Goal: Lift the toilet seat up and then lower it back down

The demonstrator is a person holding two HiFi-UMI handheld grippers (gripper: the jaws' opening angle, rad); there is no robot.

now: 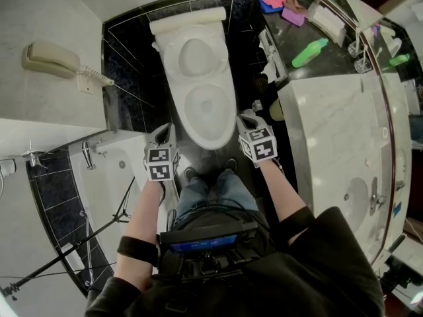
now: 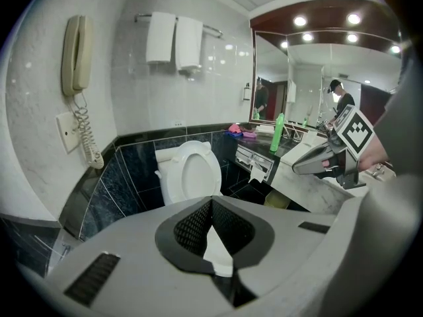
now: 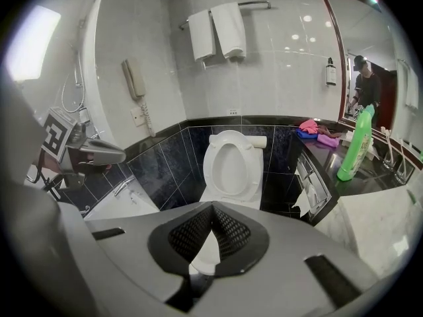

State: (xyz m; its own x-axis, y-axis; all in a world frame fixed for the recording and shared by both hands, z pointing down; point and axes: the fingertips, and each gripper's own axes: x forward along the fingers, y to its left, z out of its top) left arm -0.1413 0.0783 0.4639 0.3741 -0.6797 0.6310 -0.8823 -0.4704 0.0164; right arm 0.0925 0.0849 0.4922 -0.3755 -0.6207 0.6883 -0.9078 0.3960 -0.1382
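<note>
toilet seat (image 3: 207, 169): It is up. It leans back toward the wall at 12 o'clock, straight ahead of me. No gripper touches it.
toilet bowl (image 1: 192, 121): It is white and open, just below the seat at 12 o'clock, close to my feet.
left gripper (image 1: 165, 132): I hold it near the front of the bowl, at the bowl's 7 o'clock. Its two jaws are pressed together and pinch nothing. I cannot tell if it touches the bowl.
right gripper (image 1: 246, 117): I hold it near the front of the bowl, at the bowl's 4 o'clock. Its jaws are pressed together too, and nothing is in them.
legs (image 1: 211, 190): They are in blue jeans, at the bowl's 6 o'clock, between the two grippers.
phone (image 1: 49, 59): It is cream and hangs on the pale wall at 10 o'clock. A curly cord hangs under it.
towels (image 3: 218, 28): Two white ones hang on a rail high on the wall at 12 o'clock, above the toilet.
bathtub (image 1: 109, 177): It is white, low down at 9 o'clock.
counter (image 1: 330, 131): It is pale stone, at 3 o'clock, and it has a sink (image 1: 357, 200) set in it.
green bottle (image 1: 309, 53): It stands on the dark ledge at 2 o'clock.
cloths (image 1: 281, 5): They are pink, blue and purple, piled in the far corner of that ledge at 1 o'clock.
</note>
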